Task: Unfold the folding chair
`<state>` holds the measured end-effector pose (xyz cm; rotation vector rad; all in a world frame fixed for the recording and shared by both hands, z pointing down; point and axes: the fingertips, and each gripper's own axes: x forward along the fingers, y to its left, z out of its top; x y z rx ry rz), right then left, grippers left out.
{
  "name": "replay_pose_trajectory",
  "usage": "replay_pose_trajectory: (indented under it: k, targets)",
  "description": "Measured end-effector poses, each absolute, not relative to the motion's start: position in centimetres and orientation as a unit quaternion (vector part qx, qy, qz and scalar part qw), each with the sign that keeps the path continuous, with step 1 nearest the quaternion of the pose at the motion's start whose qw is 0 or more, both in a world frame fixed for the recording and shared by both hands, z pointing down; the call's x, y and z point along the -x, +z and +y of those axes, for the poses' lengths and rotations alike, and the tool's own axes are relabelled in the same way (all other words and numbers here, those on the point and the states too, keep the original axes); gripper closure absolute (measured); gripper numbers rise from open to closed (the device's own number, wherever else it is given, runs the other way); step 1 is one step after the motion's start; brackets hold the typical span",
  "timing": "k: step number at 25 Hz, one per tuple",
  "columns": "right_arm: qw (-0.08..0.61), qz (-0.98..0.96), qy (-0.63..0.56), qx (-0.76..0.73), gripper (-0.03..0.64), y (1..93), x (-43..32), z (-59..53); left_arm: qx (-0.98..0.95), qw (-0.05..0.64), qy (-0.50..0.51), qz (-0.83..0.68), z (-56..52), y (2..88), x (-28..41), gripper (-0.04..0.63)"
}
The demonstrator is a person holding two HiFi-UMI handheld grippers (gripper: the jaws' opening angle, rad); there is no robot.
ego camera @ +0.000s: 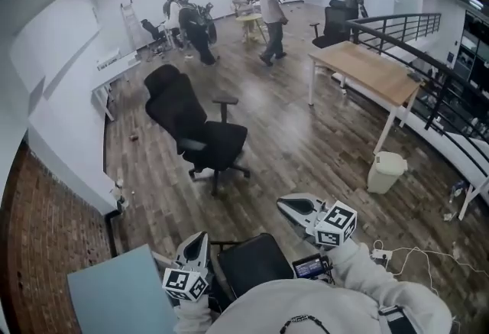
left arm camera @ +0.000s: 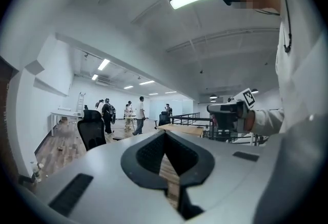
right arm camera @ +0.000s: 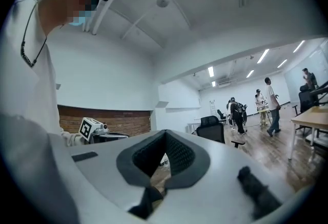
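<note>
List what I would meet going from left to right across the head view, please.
From the left: red brick wall, black swivel office chair, right gripper, white plastic waste bin. Left out: wooden-topped table and black metal railing, which overlap the bin.

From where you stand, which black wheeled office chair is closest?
The black high-backed office chair alone mid-floor; the other chairs stand far back beside the people.
</note>
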<state>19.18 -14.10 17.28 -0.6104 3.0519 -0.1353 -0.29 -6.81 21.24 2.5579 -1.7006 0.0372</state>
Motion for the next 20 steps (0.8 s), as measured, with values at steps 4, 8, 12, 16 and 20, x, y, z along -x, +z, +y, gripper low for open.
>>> replay_pose_trajectory:
  k: [4, 8, 12, 16, 20]
  targets:
    - [0.013, 0.976, -0.045, 0.213, 0.611, 17.6, -21.6, -14.5, -0.838, 0.026, -0.002, -0.545, -7.5, 19.8, -1.5, 0.589]
    - [0.001, 0.974, -0.056, 0.220, 0.611, 19.3, -23.6, -14.6, -0.845, 0.024, 0.005, -0.534, -7.8, 19.9, -3.4, 0.589]
    - [-0.008, 0.971, -0.059, 0.232, 0.611, 20.3, -24.7, -14.9, -0.847, 0.029, 0.013, -0.531, -8.1, 20.5, -3.5, 0.589]
    - [-0.007, 0.971, -0.058, 0.234, 0.611, 20.3, -25.0, -15.3, -0.841, 0.032, 0.015, -0.539, -8.2, 20.6, -3.0, 0.589]
    - [-0.005, 0.972, -0.046, 0.231, 0.611, 20.0, -24.7, -15.8, -0.839, 0.018, 0.024, -0.543, -8.7, 20.4, -2.9, 0.589]
